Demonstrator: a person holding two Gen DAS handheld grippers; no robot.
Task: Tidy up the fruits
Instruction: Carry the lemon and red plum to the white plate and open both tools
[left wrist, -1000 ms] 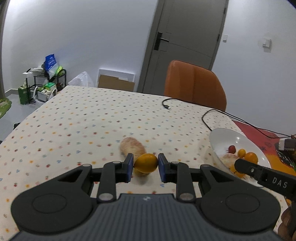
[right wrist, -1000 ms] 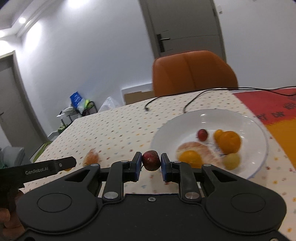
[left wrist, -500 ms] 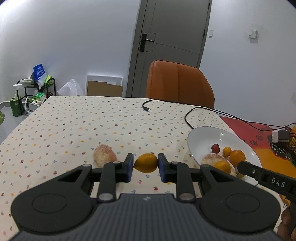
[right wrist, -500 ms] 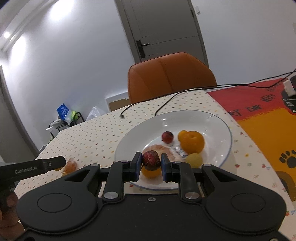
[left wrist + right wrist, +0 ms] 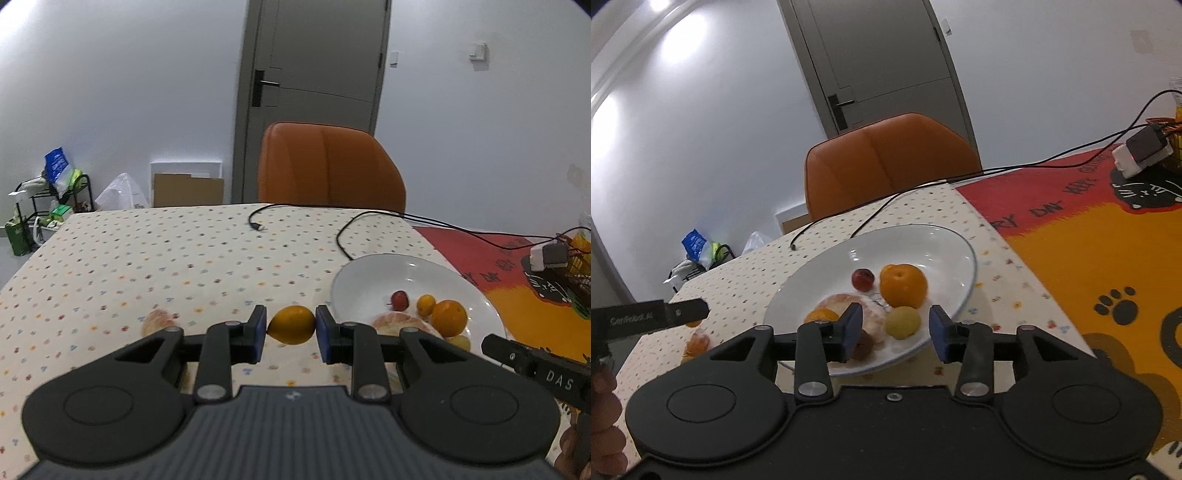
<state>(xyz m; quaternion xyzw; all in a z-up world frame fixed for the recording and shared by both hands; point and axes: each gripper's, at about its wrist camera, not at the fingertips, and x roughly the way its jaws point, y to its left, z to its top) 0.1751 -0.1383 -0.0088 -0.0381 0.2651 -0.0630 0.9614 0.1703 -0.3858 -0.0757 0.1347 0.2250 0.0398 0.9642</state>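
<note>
- Left wrist view: left gripper (image 5: pixel 291 325) jaws clamped on small oval yellow-orange fruit (image 5: pixel 291 325), held above dotted cloth surface (image 5: pixel 147 266), beside round white plate (image 5: pixel 369 273).
- Right wrist view: right gripper (image 5: pixel 895 328) jaws apart over plate's near rim; dark red fruit (image 5: pixel 864 343) lying on plate.

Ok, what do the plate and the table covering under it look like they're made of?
Plate: likely glazed ceramic, glossy white with sharp light reflections and a thin blue rim line. Table covering: matte, cream with small printed dots, probably cloth or vinyl; the pictures can't settle which.
</note>
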